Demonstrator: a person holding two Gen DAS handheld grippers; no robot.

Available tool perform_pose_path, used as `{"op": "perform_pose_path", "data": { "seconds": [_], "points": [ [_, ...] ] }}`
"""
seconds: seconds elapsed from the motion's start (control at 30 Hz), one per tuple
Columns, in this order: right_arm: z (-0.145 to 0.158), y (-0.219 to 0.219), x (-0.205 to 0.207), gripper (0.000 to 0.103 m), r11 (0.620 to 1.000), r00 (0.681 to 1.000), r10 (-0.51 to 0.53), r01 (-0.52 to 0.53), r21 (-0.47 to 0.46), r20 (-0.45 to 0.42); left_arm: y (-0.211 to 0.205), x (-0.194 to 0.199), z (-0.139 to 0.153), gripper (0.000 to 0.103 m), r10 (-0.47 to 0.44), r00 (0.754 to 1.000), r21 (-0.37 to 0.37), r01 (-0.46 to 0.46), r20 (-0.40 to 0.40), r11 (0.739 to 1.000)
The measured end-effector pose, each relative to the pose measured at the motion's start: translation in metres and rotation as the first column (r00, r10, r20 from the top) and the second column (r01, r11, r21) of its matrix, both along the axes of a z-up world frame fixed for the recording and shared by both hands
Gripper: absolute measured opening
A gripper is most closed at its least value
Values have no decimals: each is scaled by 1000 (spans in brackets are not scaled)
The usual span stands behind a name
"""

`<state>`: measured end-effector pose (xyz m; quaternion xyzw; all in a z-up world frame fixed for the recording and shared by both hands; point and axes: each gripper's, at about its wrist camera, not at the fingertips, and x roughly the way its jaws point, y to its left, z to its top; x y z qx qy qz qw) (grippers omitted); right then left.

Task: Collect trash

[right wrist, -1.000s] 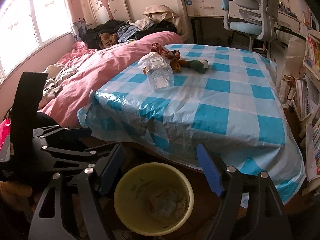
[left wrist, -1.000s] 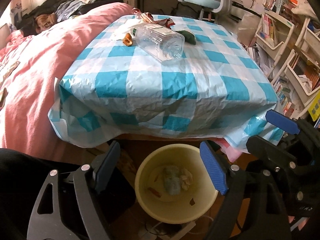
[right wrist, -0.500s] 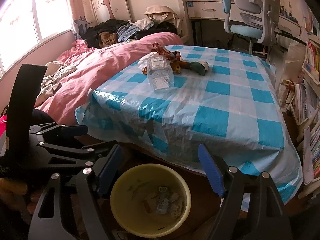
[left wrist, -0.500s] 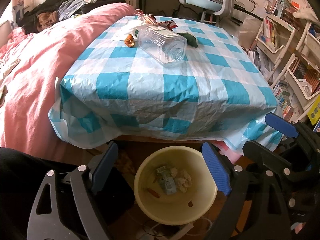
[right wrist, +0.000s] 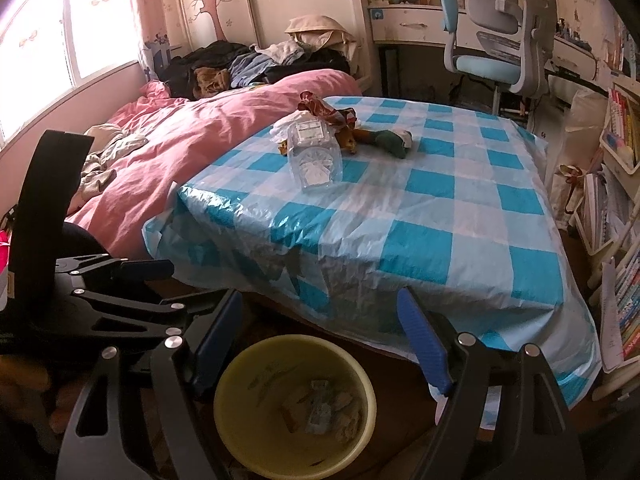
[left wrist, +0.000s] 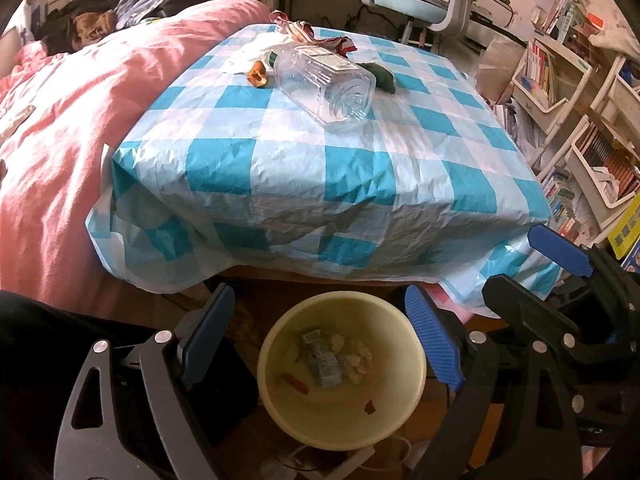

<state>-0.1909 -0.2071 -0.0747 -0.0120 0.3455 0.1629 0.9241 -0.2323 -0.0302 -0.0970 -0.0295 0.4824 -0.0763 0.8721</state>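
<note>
A clear bottle [left wrist: 326, 82] lies on its side at the table's [left wrist: 360, 184] far end, base toward the camera, beside wrappers [left wrist: 312, 36]. Open cloth fills the near half. Below the near edge, both grippers [left wrist: 316, 344] [right wrist: 320, 344] hover spread and empty above a yellow bin [left wrist: 416, 376] holding scraps

Glossy crinkled plastic tablecloth [left wrist: 320, 184]

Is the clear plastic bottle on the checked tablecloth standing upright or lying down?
Lying down: the clear bottle rests on its side on the tablecloth, base toward the camera.
</note>
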Motion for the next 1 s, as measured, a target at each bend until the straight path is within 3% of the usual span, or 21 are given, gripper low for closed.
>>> {"op": "perform_pose_path", "data": {
  "seconds": [0.53,1.0],
  "points": [
    [7,1,3,81,1000,998,-28,28,-9,58,5,7,-4,84,12,999,-75,-15,-38,997],
    [7,-2,11,83,998,997,-55,54,8,60,5,11,-5,84,14,999,-91,-19,-52,996]
  ]
}}
